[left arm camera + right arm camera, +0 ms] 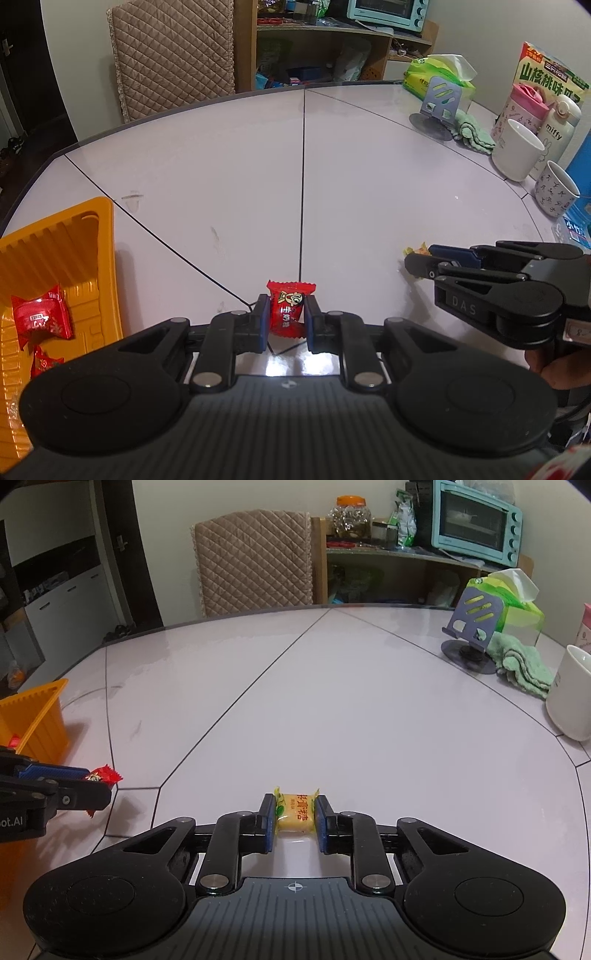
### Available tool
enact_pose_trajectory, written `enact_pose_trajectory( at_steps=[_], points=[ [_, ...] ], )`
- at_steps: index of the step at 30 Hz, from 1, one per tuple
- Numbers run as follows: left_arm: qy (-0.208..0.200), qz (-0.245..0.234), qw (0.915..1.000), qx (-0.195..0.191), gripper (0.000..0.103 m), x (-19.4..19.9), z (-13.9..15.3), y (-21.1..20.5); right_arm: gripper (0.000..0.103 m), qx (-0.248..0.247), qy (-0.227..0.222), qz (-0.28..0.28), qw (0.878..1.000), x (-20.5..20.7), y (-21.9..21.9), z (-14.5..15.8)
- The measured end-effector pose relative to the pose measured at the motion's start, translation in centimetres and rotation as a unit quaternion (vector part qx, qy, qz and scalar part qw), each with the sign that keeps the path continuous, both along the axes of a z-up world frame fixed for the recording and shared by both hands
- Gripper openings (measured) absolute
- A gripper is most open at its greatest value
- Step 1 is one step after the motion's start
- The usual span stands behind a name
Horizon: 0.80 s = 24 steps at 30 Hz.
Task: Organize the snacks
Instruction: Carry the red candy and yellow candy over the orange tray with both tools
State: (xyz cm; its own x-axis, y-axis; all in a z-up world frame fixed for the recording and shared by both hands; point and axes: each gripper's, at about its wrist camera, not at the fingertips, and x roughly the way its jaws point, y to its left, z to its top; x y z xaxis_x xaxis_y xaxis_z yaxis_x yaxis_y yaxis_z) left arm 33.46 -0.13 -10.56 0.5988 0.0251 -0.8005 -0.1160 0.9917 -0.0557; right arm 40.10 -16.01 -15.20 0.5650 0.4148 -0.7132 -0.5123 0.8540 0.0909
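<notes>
My left gripper (286, 317) is shut on a red wrapped candy (289, 309) just above the table. The orange tray (92, 236) lies to its left with two red candies (40, 321) inside. My right gripper (295, 818) is shut on a yellow wrapped candy (295, 811) low over the table. In the left wrist view the right gripper (419, 264) shows at the right with the yellow wrapper (415, 251) at its tips. In the right wrist view the left gripper (99, 786) shows at the left holding the red candy (103, 775), beside the orange tray (37, 716).
A white table (351, 701) holds a phone stand (474, 627), a green cloth (521, 664), a tissue pack (517, 602) and white mugs (517, 151) at the right. A padded chair (255, 557) and a shelf with a toaster oven (476, 520) stand behind.
</notes>
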Motion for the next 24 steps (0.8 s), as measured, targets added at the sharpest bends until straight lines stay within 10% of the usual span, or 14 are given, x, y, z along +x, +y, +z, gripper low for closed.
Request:
enact_pose_trajectory(
  at_steps=[24],
  points=[
    [-0.021, -0.005, 0.9995, -0.025, 0.017, -5.7, 3.4, -2.2, 0.022, 0.048, -0.004, -0.001, 0.999, -6.7, -3.6, 4.5]
  ],
)
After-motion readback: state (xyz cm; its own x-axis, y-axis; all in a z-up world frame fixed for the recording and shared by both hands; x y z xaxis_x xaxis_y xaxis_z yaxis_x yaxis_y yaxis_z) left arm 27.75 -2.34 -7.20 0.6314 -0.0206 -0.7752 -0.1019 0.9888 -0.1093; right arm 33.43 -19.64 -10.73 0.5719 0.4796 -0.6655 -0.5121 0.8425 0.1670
